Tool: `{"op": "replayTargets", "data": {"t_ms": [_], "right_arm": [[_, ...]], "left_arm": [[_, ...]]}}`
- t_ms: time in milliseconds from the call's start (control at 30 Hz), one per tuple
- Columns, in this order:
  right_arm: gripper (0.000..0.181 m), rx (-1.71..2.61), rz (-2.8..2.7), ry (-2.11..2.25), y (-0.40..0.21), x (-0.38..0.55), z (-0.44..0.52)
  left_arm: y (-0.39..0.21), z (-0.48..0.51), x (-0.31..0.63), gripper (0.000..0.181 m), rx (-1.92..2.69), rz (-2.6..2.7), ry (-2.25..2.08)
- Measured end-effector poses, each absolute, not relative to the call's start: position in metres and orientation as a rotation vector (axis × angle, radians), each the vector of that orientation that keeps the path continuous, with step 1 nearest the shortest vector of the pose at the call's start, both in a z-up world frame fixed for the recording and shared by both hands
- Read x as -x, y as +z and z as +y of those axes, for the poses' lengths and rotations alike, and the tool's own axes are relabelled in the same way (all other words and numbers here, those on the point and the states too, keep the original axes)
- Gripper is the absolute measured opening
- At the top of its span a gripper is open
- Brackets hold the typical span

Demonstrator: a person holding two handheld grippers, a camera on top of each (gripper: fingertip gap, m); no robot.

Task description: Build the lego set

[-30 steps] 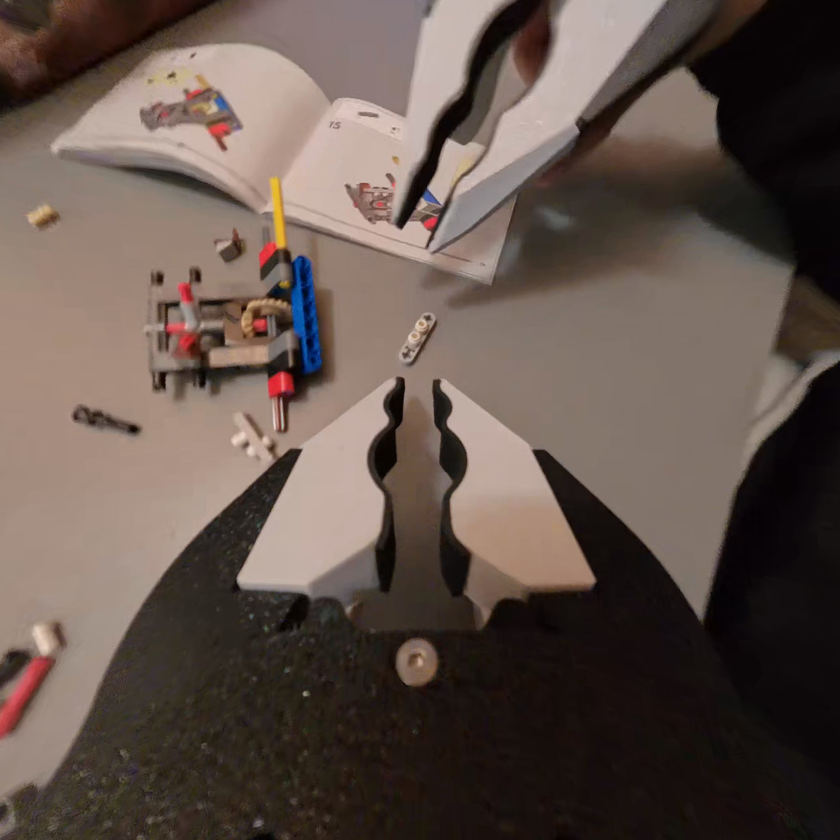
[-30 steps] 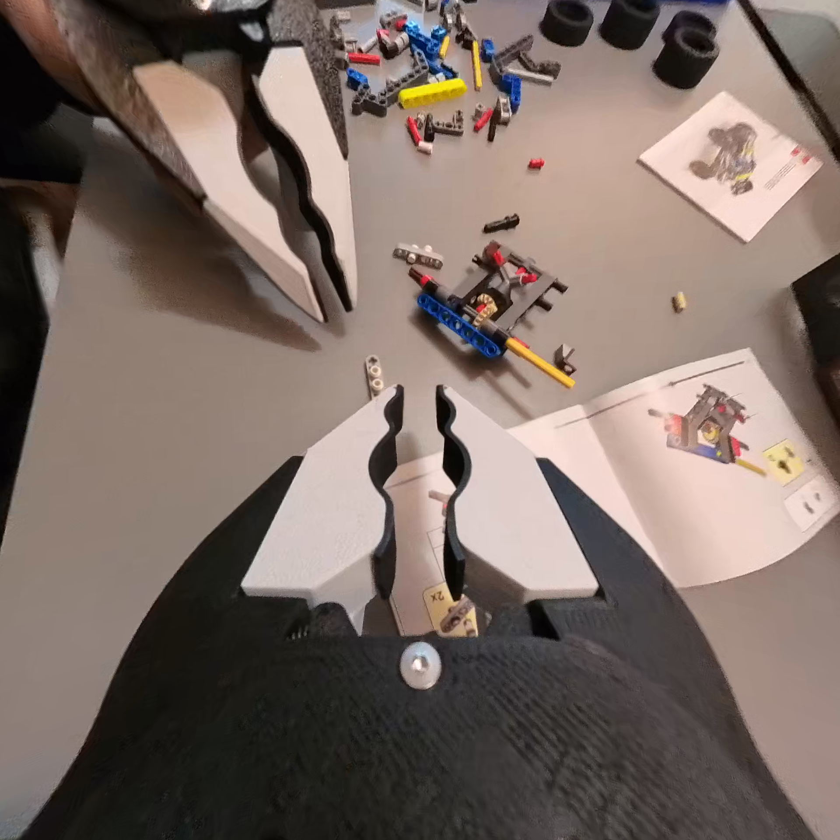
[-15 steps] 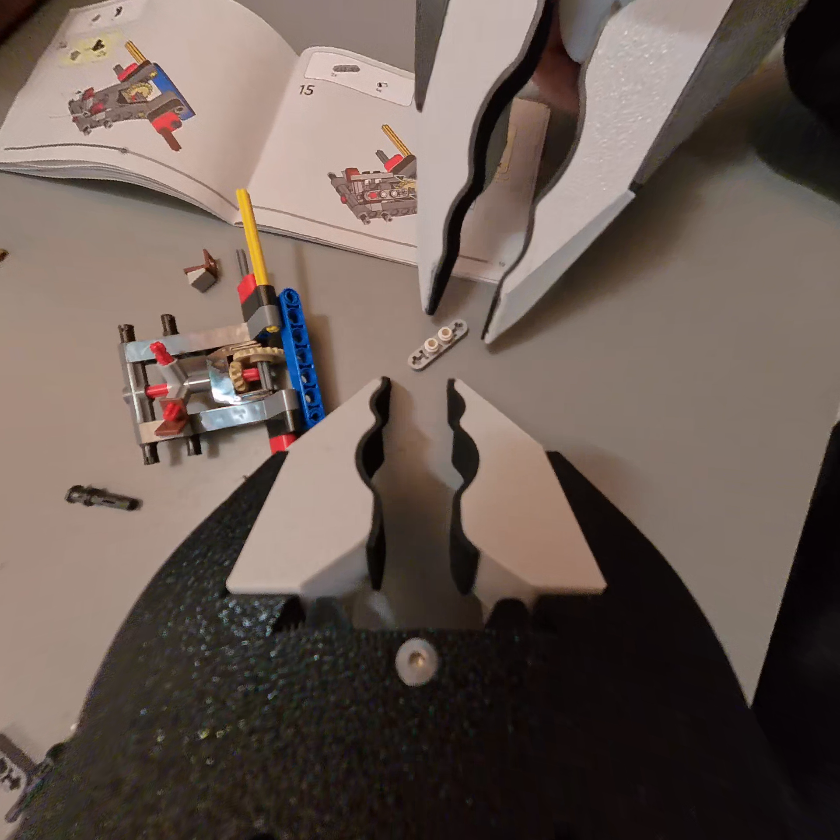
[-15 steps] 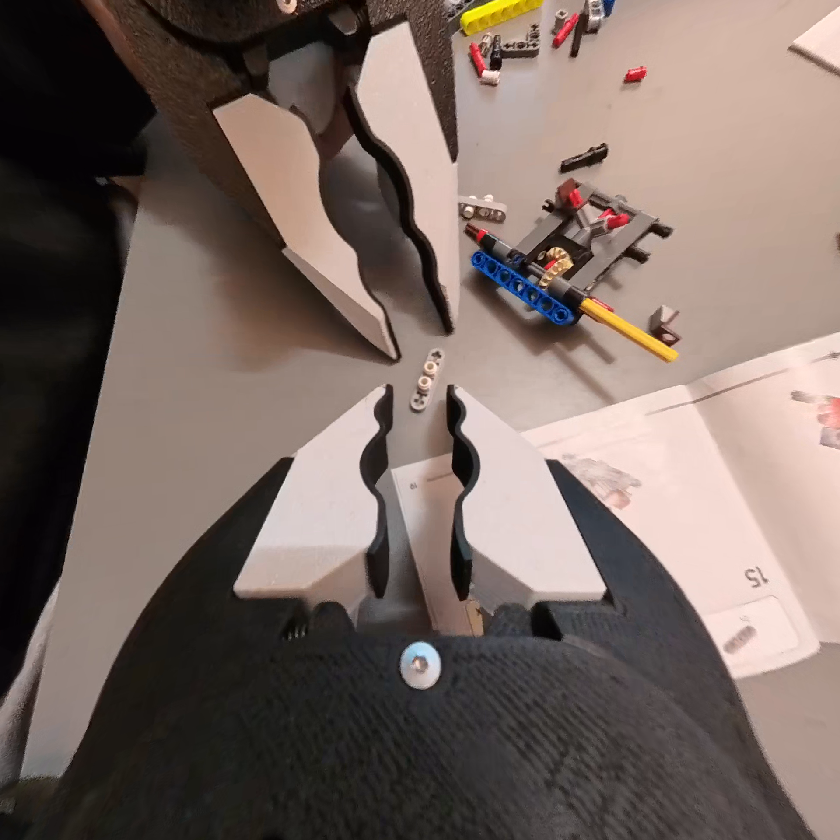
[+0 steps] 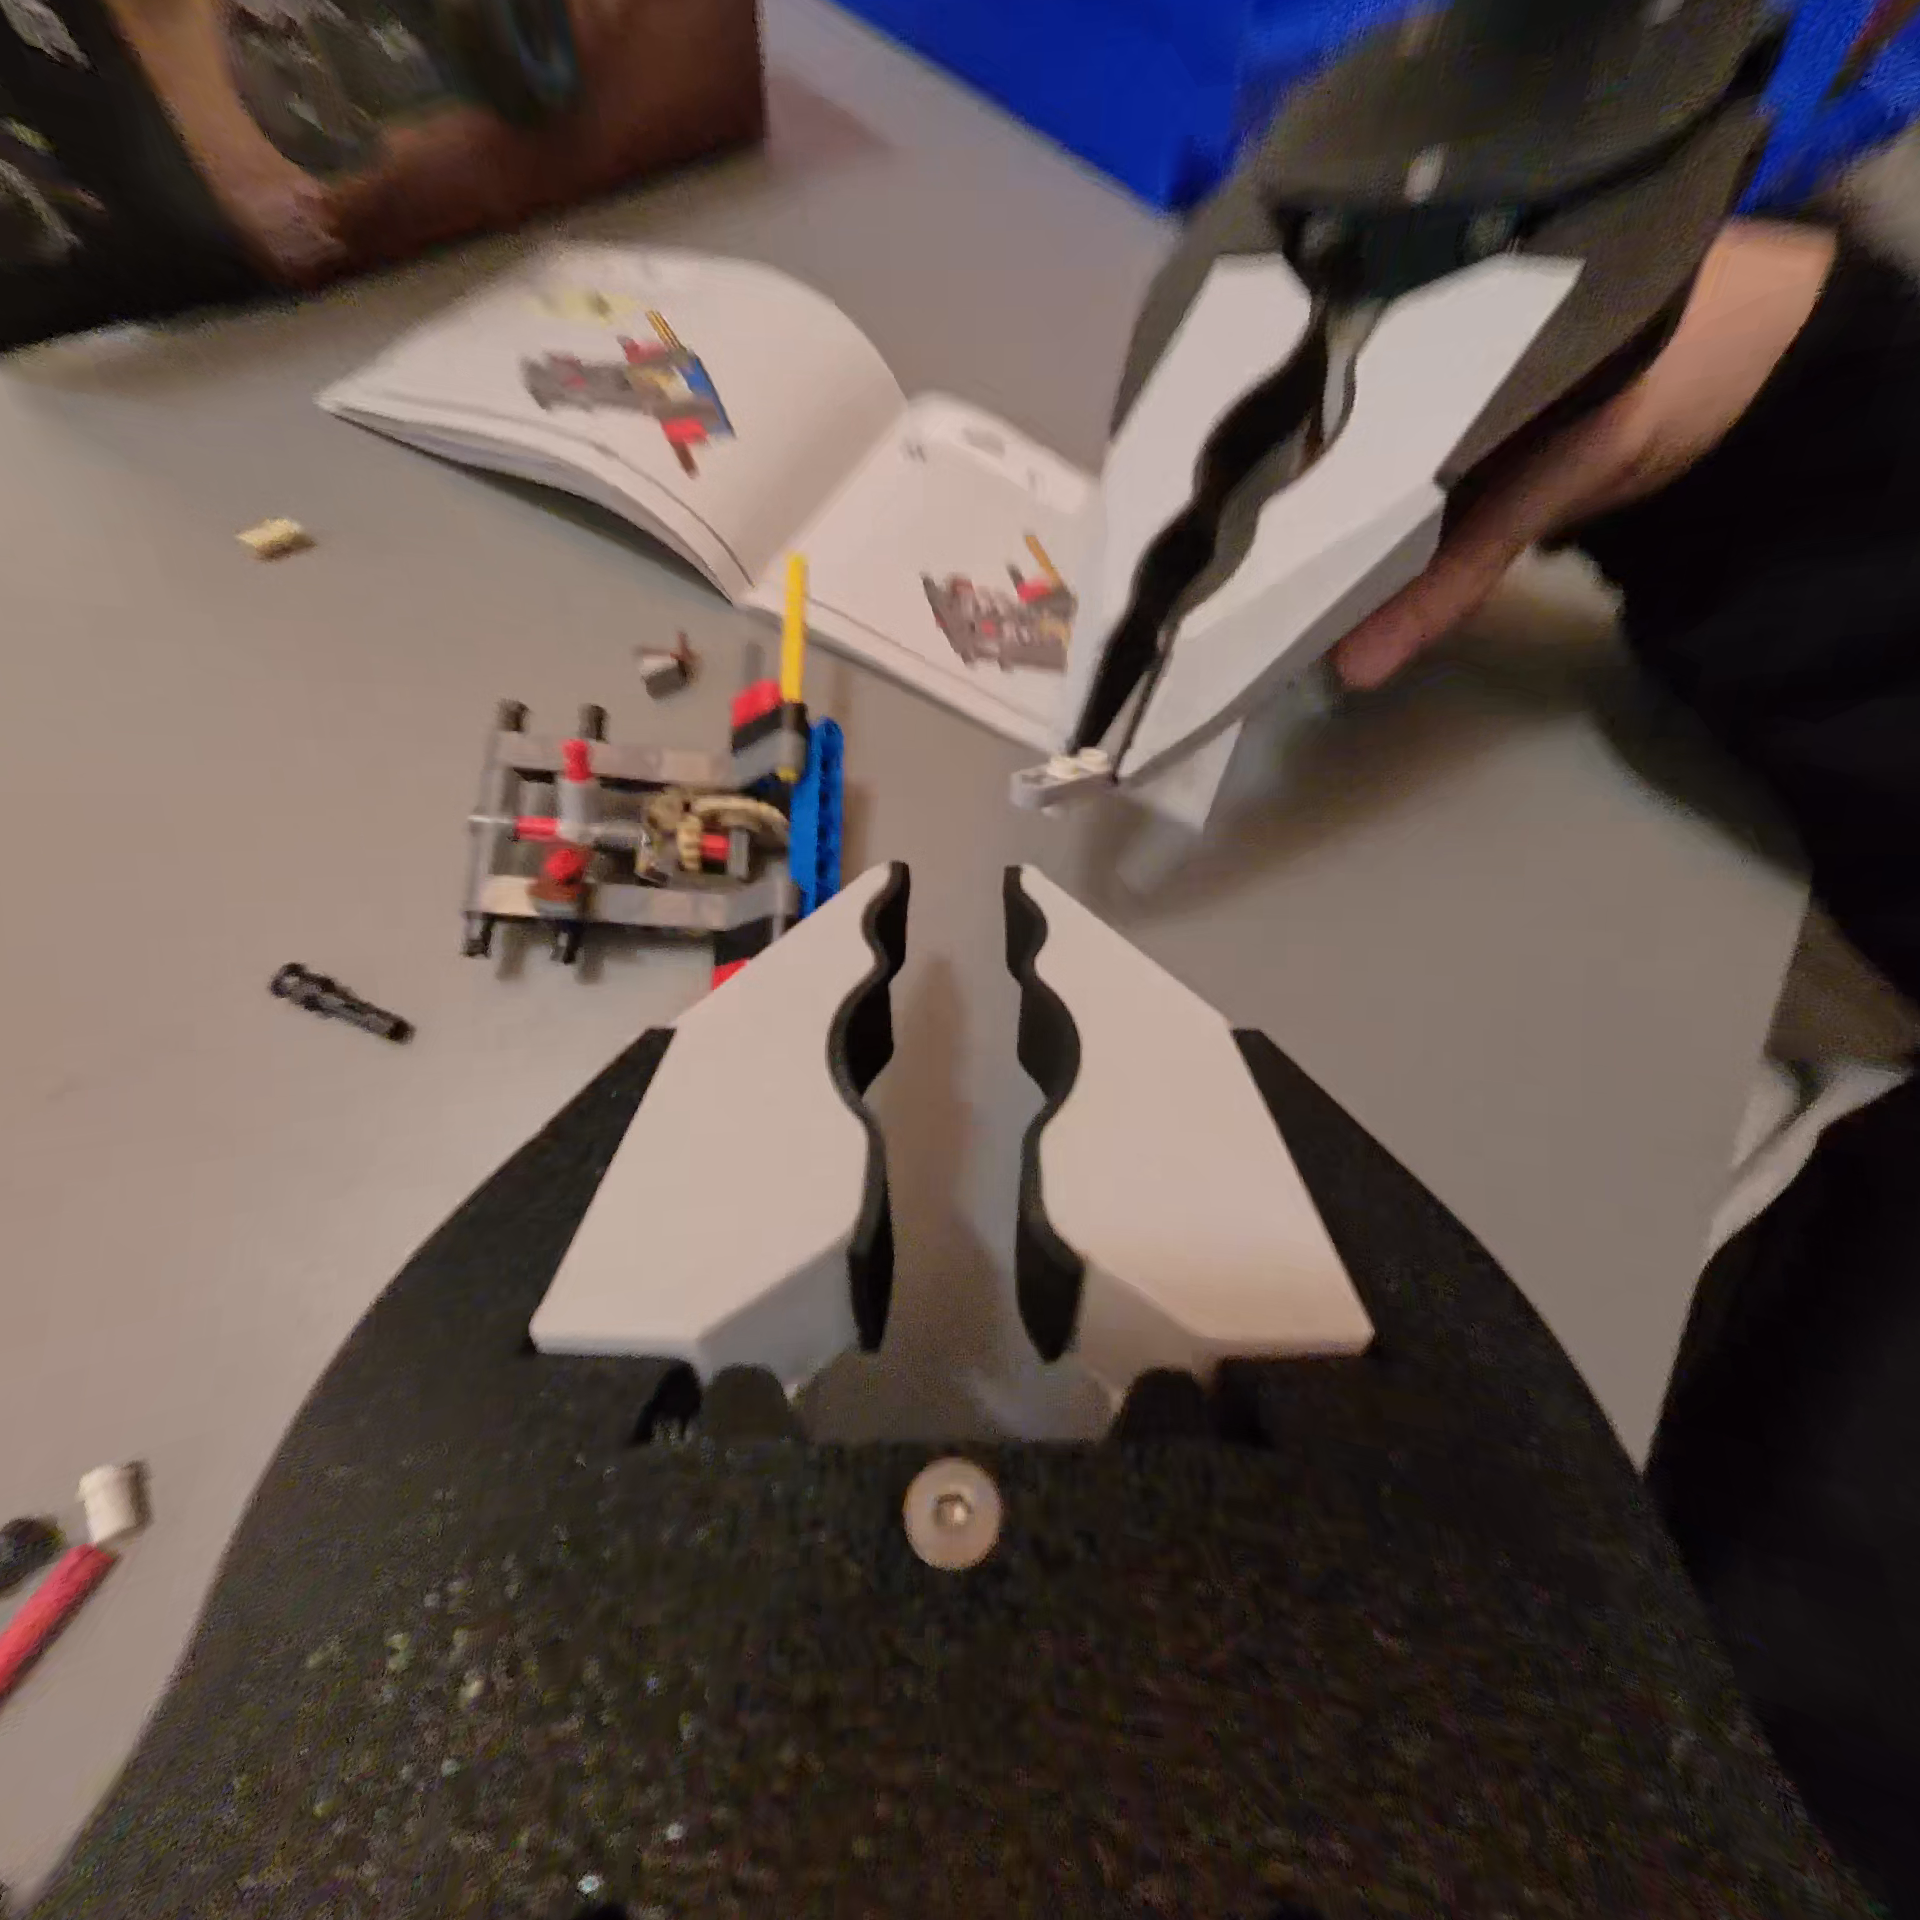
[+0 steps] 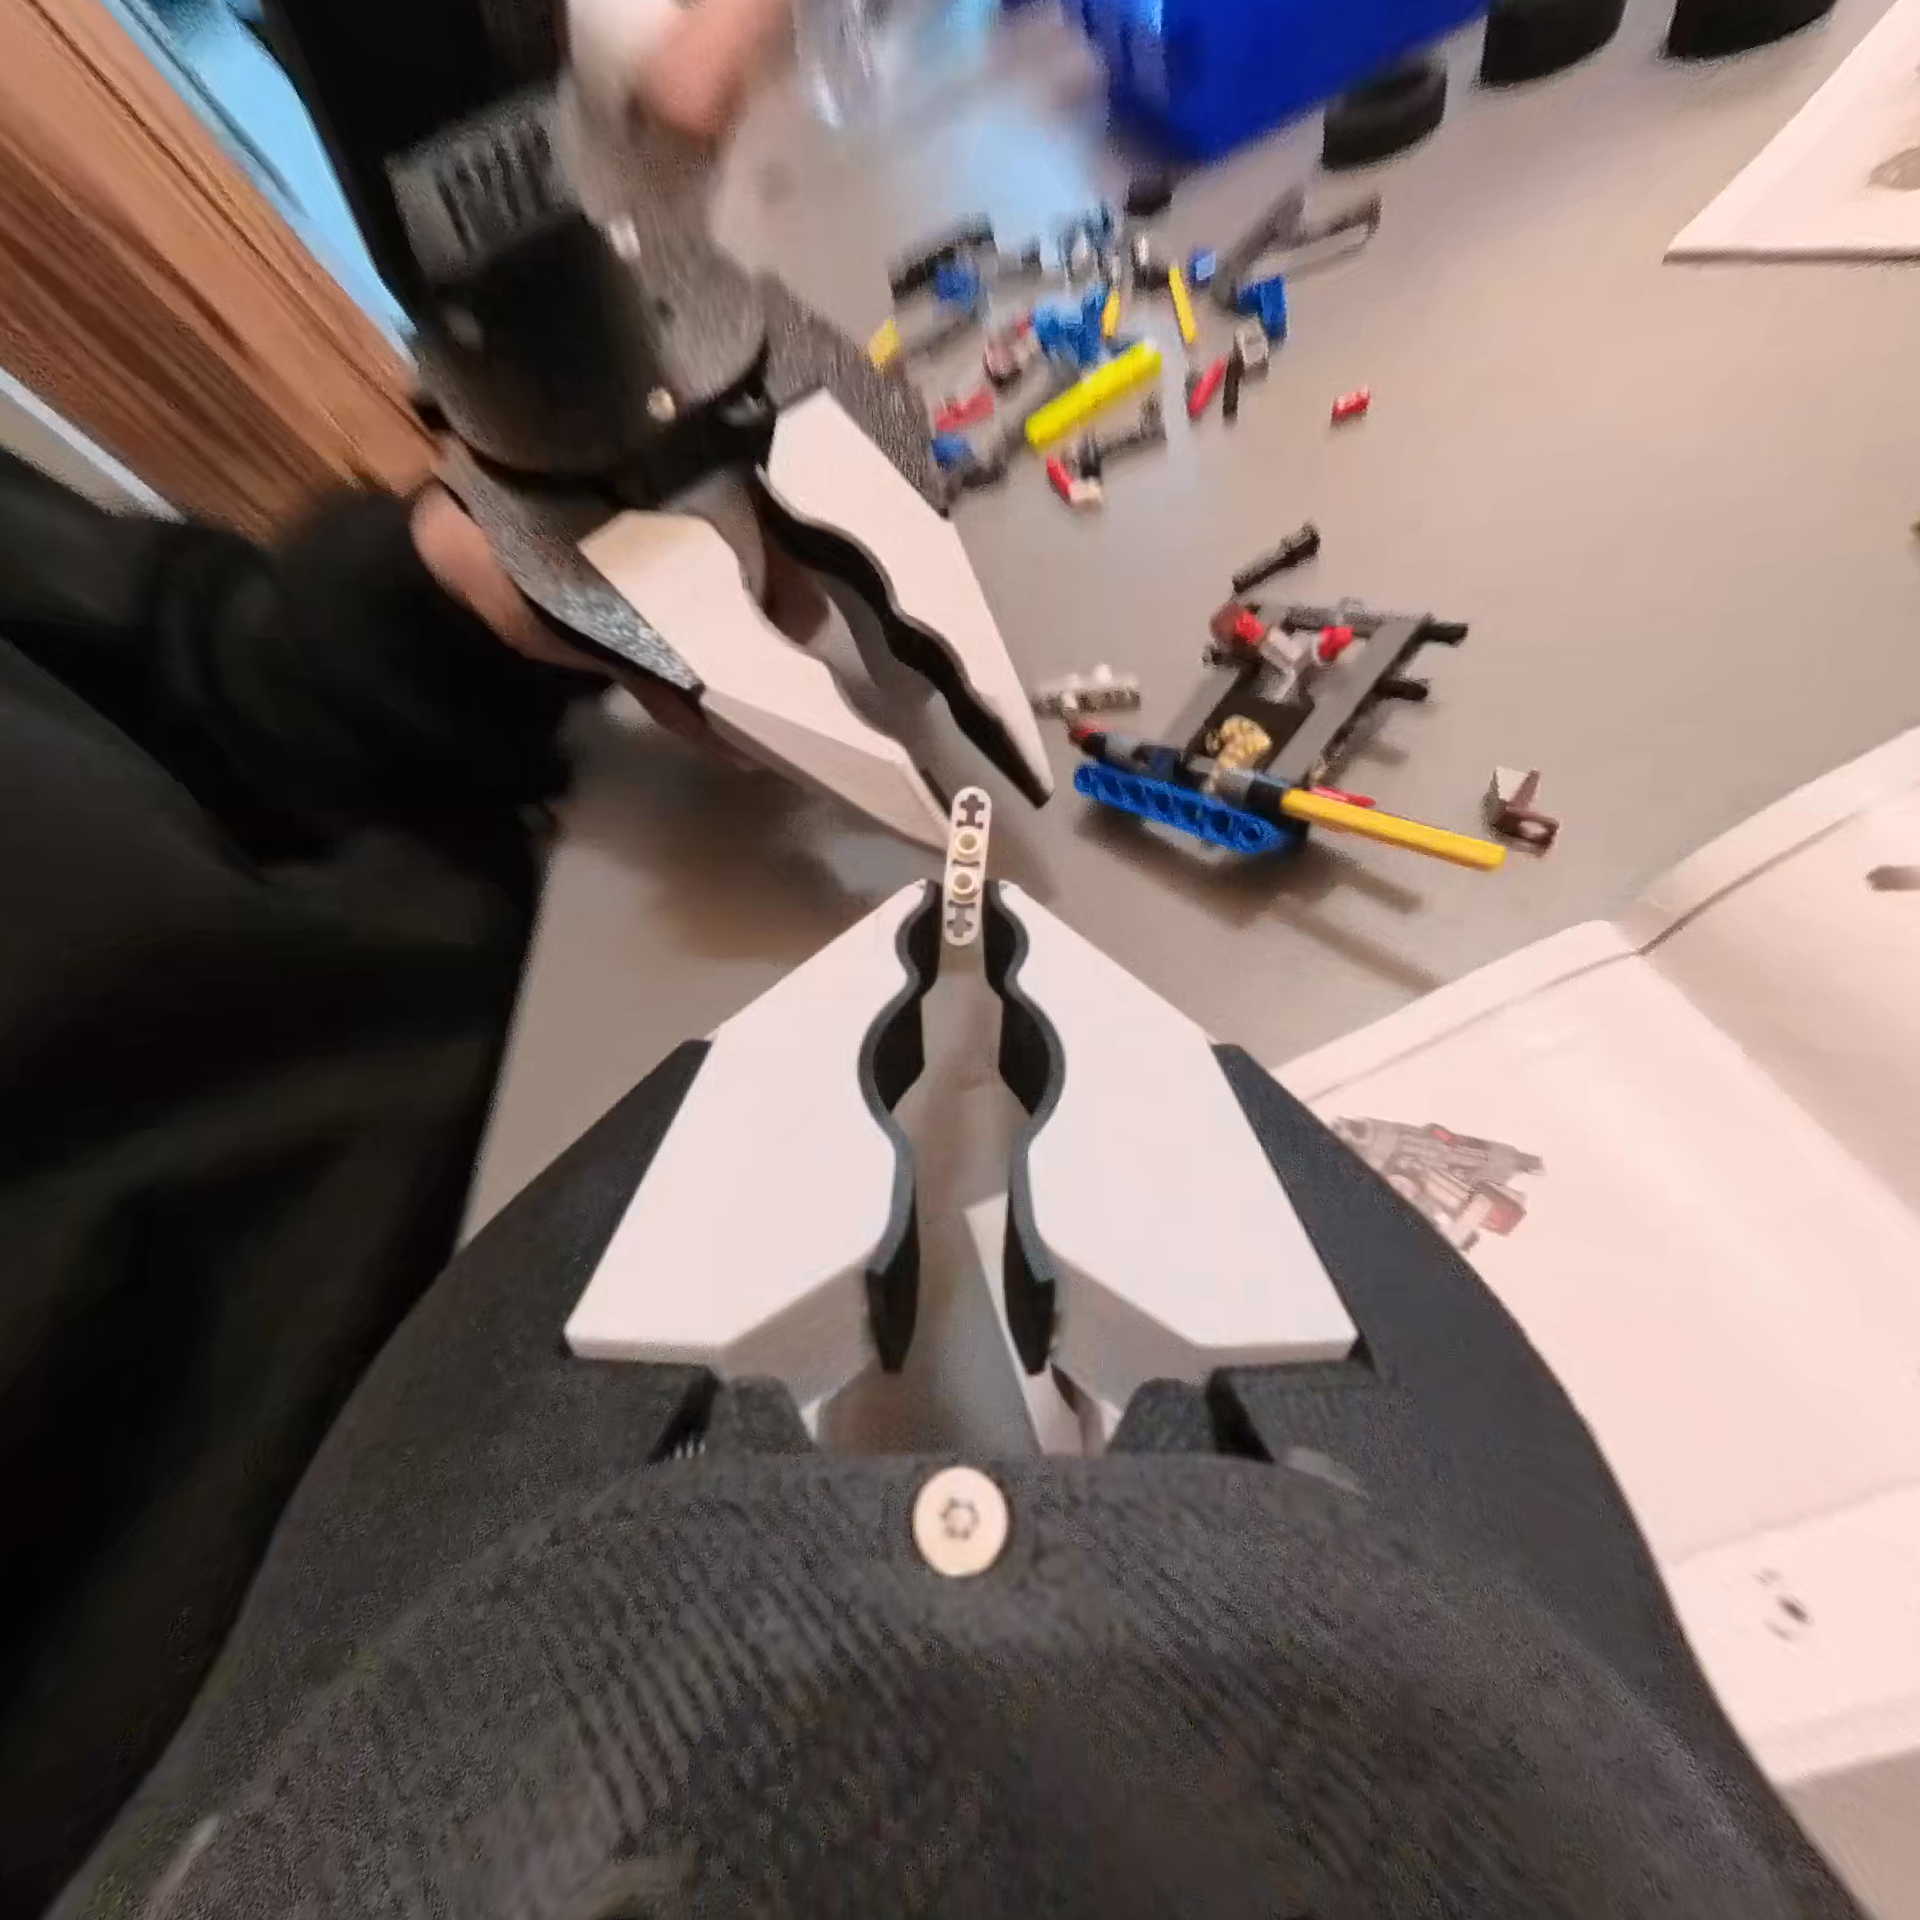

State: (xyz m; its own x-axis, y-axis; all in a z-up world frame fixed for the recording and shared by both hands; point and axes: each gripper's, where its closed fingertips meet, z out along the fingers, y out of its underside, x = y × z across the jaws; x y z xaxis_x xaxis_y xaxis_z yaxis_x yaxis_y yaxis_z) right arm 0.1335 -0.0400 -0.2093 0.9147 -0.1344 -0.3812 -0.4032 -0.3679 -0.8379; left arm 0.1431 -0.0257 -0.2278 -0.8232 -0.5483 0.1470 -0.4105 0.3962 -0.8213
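Right gripper [image 6: 961, 899] you've got pinching the grey liftarm [image 6: 966, 868] by one end, lifted just right of the chassis build [image 5: 644, 831], w/ left gripper [image 5: 954, 883] empty, apart, probably to steady it.

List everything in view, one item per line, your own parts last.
small grey beam: one, light grey with tan pins, pinched at the right gripper's tips
chassis assembly: one, grey frame, blue beam, yellow axle, on the table
instruction booklet: one, white, open, behind the assembly
black pin: one, left of the assembly
loose parts pile: many, blue, yellow, red, far side
table: one, grey
left gripper: open, empty
right gripper: shut on the beam
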Motion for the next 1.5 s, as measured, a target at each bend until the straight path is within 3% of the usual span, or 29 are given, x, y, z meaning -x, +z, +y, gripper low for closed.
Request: {"op": "replayTargets", "data": {"t_ms": [33, 300, 667, 933, 1333, 1500], "right_arm": [[0.006, 1.874, 0.421, 0.357, -0.202, -0.135, -0.041], [0.006, 1.719, 0.45, 0.335, -0.184, -0.148, -0.041], [0.005, 1.923, 0.263, -0.726, -0.18, -0.167, -0.006], [0.005, 1.982, 0.068, -1.25, -0.172, -0.163, 0.003], [0.006, 1.998, -0.111, -1.44, -0.172, -0.154, 0.011], [0.006, 2.027, -0.056, -1.25, -0.183, -0.154, 0.014]], "left_arm": [[-0.217, -0.024, -0.146, 0.016, 0.908, 2.442, -1.486], [-0.189, -0.019, -0.144, 0.019, 1.053, 2.347, -1.788], [-0.173, 0.004, -0.151, 0.006, 1.455, 2.03, -1.989], [-0.165, 0.014, -0.156, 0.016, 1.656, 1.781, -2.131], [-0.172, 0.004, -0.156, 0.008, 1.796, 1.735, -2.225], [-0.181, 0.007, -0.158, 0.006, 1.763, 1.789, -2.169]]}}
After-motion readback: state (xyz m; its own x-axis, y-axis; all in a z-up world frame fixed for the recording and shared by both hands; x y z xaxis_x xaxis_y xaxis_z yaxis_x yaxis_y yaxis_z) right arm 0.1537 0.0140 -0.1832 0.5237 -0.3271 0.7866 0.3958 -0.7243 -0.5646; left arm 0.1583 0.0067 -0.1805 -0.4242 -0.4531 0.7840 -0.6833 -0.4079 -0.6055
